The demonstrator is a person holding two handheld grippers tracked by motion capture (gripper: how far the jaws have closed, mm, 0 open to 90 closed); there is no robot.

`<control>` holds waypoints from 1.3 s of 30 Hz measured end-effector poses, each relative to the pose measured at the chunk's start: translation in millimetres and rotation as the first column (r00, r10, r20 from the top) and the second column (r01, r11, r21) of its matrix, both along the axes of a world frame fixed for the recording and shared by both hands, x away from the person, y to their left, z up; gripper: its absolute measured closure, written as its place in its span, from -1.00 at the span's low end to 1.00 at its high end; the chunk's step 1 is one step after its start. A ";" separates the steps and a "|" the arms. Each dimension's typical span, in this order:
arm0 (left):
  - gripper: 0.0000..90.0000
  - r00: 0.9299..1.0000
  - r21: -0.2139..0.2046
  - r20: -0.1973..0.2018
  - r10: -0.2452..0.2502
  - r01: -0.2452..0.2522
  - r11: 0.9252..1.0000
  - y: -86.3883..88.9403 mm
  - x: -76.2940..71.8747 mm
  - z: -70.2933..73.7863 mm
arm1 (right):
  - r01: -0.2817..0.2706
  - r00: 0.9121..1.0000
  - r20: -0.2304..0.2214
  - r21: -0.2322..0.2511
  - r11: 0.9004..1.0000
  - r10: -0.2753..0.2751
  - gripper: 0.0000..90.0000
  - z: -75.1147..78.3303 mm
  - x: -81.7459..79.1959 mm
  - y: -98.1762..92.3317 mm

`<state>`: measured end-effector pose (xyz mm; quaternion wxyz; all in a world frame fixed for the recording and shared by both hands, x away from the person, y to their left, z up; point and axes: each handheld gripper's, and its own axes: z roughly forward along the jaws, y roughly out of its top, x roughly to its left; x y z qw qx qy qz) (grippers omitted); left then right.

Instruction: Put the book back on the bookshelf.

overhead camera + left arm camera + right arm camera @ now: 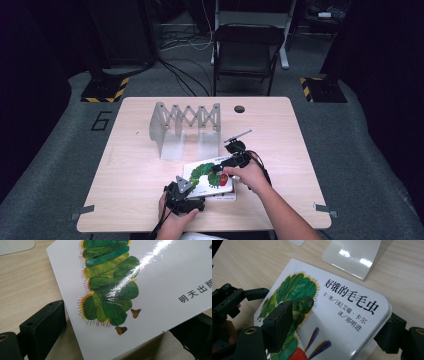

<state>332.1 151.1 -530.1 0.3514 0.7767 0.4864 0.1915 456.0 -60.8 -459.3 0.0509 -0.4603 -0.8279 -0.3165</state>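
Your left hand (pixel 176 220) enters from the bottom edge of the high view and rests low on the table (pixel 140 200) near its front edge, wrapped around the left gripper (pixel 186 192), which points forward and slightly toward your right. Your right forearm comes in from the lower right at a slant, and your right hand (pixel 247 176) holds the right gripper (pixel 226 165) angled back toward your left. The book (pixel 209 176), with a green caterpillar on its white cover, lies between the two grippers in the front middle of the table, on top of a second book (pixel 226 197) whose edge shows beneath it. In the left gripper view, the near corner of the book (pixel 150 302) sits raised between the two black jaws; one jaw stands clear at the left and the other is partly under the book's edge at the right, so you cannot tell whether the pads press on it. In the right gripper view, the right gripper (pixel 332 340) has its jaws apart: one jaw lies over the cover (pixel 337 315) and the other stands off the book's rounded side, with a gap showing. The left gripper (pixel 229 302) appears at the far left of that view. Behind the book, the white folding rack (pixel 184 125) stands upright, well apart from both hands.
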 end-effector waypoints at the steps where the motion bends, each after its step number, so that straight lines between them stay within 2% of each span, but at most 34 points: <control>1: -0.92 1.000 0.000 0.000 0.000 0.000 1.000 0.0 0.0 0.0 | 0.000 1.000 0.000 0.000 1.000 0.000 -0.45 0.0 0.0 0.0; 10: -0.92 1.000 0.000 -0.001 -0.002 0.002 1.000 0.0 0.5 0.0 | 0.000 1.000 -0.020 -0.001 1.000 0.000 -0.23 3.2 2.0 -2.4; 22: -0.92 1.000 0.000 0.000 -0.004 0.004 1.000 0.1 0.9 0.0 | -0.009 0.999 -0.051 0.002 1.000 0.009 -0.16 5.4 4.5 -4.4; 39: -0.92 1.000 -0.006 -0.002 -0.004 0.004 1.000 0.0 1.1 -0.1 | -0.010 0.998 -0.055 0.003 1.000 0.011 -0.09 8.3 4.7 -5.6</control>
